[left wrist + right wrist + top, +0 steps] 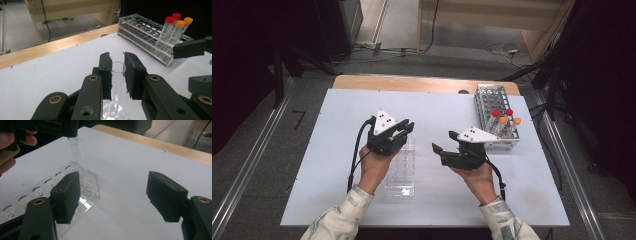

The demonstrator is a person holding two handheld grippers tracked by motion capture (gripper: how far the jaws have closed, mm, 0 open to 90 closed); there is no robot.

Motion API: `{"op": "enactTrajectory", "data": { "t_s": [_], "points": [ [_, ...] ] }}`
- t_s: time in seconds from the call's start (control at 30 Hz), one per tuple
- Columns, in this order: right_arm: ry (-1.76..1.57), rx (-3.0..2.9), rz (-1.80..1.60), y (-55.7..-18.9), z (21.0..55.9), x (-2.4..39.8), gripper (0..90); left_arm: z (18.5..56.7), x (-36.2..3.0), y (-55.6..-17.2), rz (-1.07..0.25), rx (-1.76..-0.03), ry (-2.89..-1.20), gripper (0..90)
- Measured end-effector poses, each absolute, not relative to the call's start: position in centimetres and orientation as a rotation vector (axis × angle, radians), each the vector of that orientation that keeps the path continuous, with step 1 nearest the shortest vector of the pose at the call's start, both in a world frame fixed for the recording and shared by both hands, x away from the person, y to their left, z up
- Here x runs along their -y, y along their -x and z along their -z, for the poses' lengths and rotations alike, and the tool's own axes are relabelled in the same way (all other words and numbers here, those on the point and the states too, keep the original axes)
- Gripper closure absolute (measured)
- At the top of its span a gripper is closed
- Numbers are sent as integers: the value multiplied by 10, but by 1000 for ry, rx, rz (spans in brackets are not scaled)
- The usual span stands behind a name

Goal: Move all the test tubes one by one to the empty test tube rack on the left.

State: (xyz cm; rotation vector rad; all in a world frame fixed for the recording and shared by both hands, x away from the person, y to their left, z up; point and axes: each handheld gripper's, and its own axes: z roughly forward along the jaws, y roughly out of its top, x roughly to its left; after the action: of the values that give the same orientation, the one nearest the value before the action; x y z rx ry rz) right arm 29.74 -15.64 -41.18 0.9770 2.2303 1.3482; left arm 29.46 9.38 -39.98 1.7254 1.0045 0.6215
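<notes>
— Where was the tube?
— Over the clear rack [401,170], pinched by the left gripper [117,72].
— How would the tube [117,82] handle?
— Light, stiff, slippery, probably breakable; best gripped just below its rim. The right gripper [120,195] stood released, empty.

4 capped tubes [504,120], 1 open tube [117,80], 2 racks [492,97], 2 tongs [399,131]

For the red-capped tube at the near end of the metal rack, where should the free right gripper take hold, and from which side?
Judging by its pose, on the bare stretch of the red-capped tube just under the cap, coming from above. It stands nearly upright in the metal rack, whose plates cover its lower body, and orange-capped tubes crowd it alongside. The right gripper is open and holds nothing.
</notes>
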Motion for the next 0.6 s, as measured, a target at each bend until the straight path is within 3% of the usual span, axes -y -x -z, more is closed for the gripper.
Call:
{"op": "enactTrajectory", "data": {
  "t_s": [0.6],
  "points": [
    [-1028,-2188,-1341,-299,413,173,254,432,-86,-302,-563,-1071,-1863,762]
  ]
}}
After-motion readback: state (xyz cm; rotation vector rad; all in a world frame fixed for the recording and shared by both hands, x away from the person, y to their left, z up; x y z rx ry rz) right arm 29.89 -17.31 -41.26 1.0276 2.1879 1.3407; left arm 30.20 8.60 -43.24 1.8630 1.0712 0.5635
